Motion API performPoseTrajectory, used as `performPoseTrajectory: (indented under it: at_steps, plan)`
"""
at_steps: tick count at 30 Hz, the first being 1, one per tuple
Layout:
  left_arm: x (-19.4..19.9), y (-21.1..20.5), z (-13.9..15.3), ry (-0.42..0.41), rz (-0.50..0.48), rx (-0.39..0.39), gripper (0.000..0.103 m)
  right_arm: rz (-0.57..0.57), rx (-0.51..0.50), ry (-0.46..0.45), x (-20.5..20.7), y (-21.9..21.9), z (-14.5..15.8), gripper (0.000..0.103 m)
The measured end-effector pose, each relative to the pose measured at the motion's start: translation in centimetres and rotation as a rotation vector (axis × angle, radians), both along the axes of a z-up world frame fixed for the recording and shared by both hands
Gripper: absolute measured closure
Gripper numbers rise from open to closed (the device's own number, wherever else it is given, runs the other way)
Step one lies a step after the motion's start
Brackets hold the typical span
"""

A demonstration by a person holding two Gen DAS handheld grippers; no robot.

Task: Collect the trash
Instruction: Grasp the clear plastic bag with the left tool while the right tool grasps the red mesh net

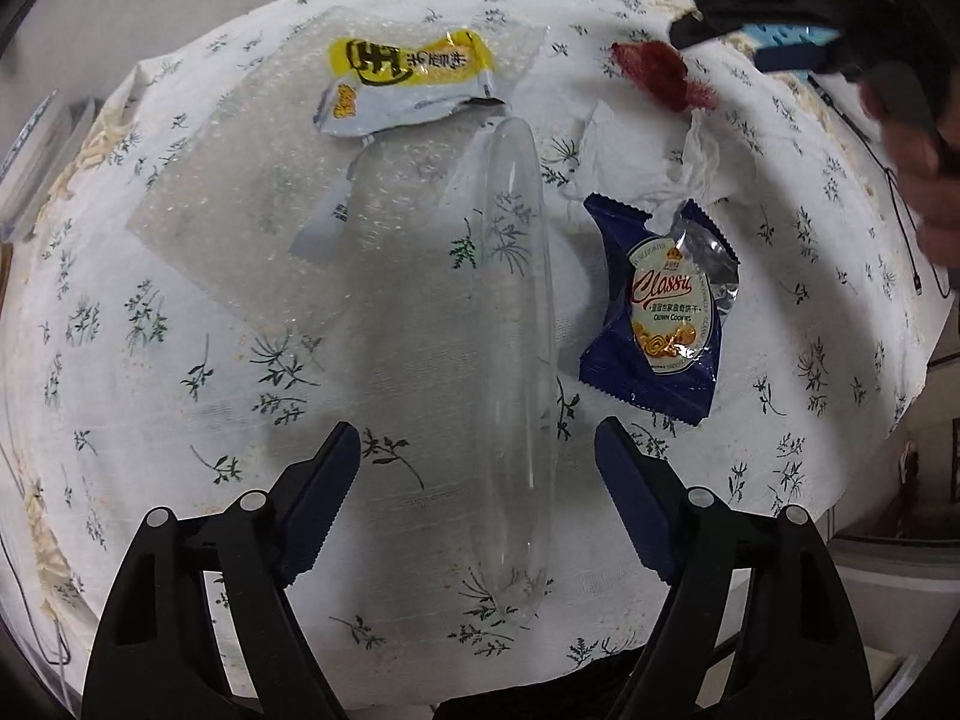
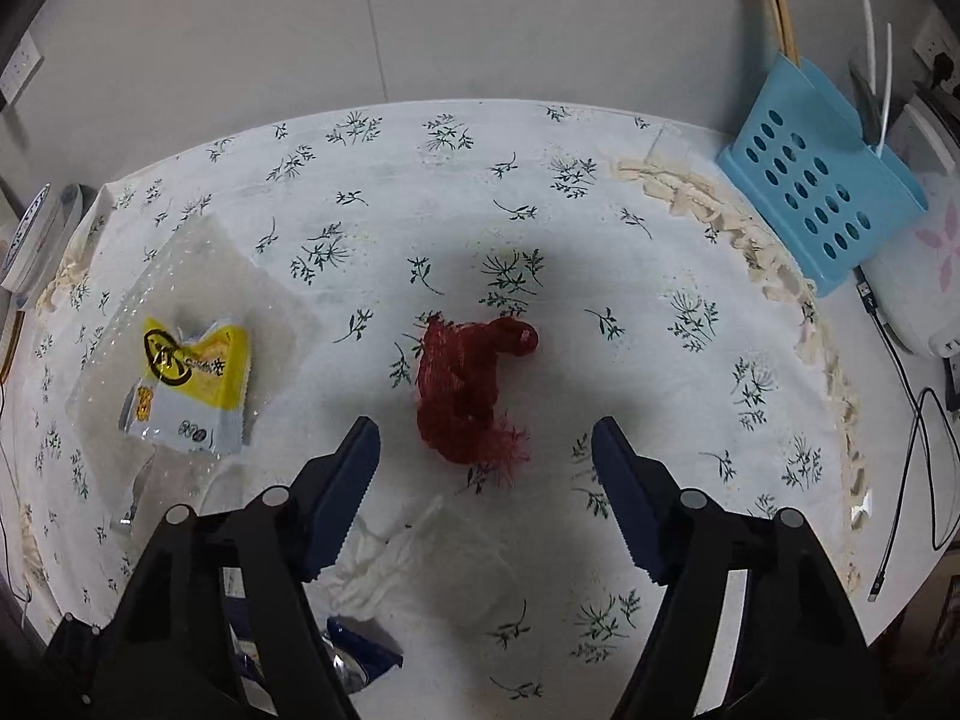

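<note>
Two snack wrappers [image 1: 660, 306], one red net [image 2: 465, 387], one tissue [image 1: 684, 165].

Two snack wrappers: one yellow wrapper [image 1: 408, 81], one blue wrapper [image 1: 657, 312]. One red net [image 2: 465, 387], one tissue [image 1: 672, 171], one clear tube [image 1: 519, 360], one bubble sheet [image 1: 258, 180], one basket [image 2: 819, 198].

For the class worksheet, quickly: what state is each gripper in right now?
Left gripper: open, holding nothing, astride the clear plastic tube.
Right gripper: open, holding nothing, above the red mesh bag.
</note>
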State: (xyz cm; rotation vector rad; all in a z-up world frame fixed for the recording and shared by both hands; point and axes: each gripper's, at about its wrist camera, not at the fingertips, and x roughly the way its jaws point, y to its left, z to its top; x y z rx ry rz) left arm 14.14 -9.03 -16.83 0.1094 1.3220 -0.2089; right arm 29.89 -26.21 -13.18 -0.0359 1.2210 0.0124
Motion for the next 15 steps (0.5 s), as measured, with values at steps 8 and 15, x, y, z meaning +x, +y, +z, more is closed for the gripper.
performPoseTrajectory:
  at_steps: [8,15]
  plan:
    - [0.8,-0.2,-0.8,0.034,-0.004,0.027,0.045,-0.030,0.026,0.103,3.1,0.0,-2.6,0.053]
    - [1.0,-0.3,-0.5,0.077,0.003,0.032,0.075,-0.041,0.066,0.150,3.7,0.3,-4.1,0.074]
